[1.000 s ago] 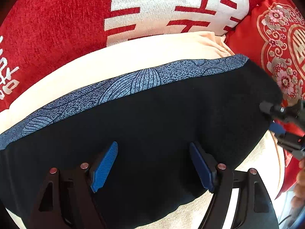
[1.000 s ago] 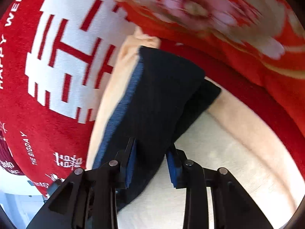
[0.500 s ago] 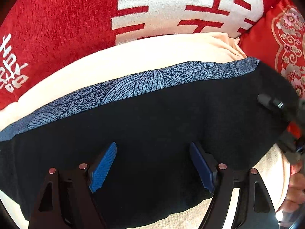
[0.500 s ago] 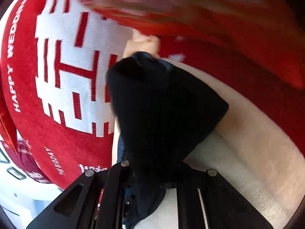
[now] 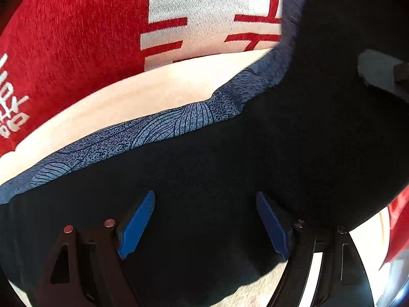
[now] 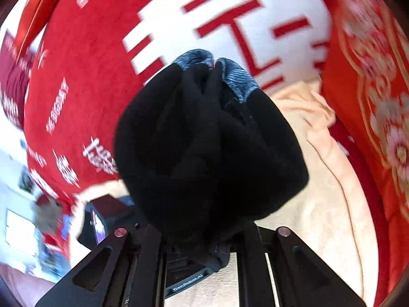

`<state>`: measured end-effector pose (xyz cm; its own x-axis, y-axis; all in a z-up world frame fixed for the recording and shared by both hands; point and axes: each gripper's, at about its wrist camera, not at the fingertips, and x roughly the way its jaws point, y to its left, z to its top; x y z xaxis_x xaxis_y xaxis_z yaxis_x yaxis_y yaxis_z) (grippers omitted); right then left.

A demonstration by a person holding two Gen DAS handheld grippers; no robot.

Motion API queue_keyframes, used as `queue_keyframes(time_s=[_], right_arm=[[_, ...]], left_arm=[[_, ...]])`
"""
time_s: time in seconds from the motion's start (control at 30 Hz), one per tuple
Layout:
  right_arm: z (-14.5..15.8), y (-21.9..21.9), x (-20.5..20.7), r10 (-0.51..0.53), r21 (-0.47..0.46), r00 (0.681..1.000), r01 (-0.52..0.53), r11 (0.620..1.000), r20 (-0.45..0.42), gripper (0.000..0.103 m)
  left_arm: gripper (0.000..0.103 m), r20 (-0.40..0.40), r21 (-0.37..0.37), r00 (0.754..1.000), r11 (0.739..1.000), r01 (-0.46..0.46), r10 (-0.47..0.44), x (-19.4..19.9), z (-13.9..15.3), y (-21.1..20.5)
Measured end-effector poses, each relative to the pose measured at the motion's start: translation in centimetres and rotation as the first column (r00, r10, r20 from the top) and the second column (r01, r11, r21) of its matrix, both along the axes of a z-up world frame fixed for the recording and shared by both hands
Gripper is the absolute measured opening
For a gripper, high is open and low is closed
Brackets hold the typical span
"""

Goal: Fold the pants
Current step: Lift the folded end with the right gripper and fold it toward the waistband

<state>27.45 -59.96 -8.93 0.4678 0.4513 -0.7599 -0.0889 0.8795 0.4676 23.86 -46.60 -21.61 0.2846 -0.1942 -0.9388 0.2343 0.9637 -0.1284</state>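
Left wrist view: the black pants [image 5: 230, 179] lie spread on a cream blanket [image 5: 133, 102], and every place here is told from that blanket. Their long axis runs across it, from lower left up toward the right, with a blue patterned band [image 5: 143, 135] along the far edge. Beyond that edge a strip of bare blanket is open, then a red pillow with a white character [image 5: 89, 38] closes the back. On the near side a small patch of the blanket shows under the hem. The left gripper [image 5: 204, 225] hangs over the middle of the pants, its blue pads well apart with only flat cloth below them; it is not pinching anything. At the right the cloth rises off the blanket in a dark fold that fills that side of the view.

Right wrist view: the right gripper [image 6: 202, 232] is clamped on the pants [image 6: 209, 148], its jaws having just closed onto a bunched end that stands up from them, blue band [image 6: 237, 76] at the top. The bunch is lifted clear above the blanket [image 6: 332, 204]. Open blanket lies to the right of it, up to an embroidered red cushion [image 6: 370, 102] that bounds that side. The red pillow [image 6: 89, 89] bounds the back and left. The view is blurred.
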Motion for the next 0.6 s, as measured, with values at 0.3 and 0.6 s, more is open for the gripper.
queue_keyframes(time_s=[0.3, 0.6], right_arm=[[1.6, 11.6, -2.2, 0.159, -0.392, 0.987, -0.134, 0.910, 0.034, 0.017], [-8.0, 27.7, -7.0, 0.359, -0.784, 0.928, -0.296, 0.546, -0.101, 0.037]], left_arm=[[0.081, -0.054, -0.001, 0.990, 0.992, -0.129, 0.129, -2.7, 3.4, 14.0], [0.081, -0.095, 0.119, 0.955, 0.956, -0.270, 0.281, -4.6, 2.5, 28.1]])
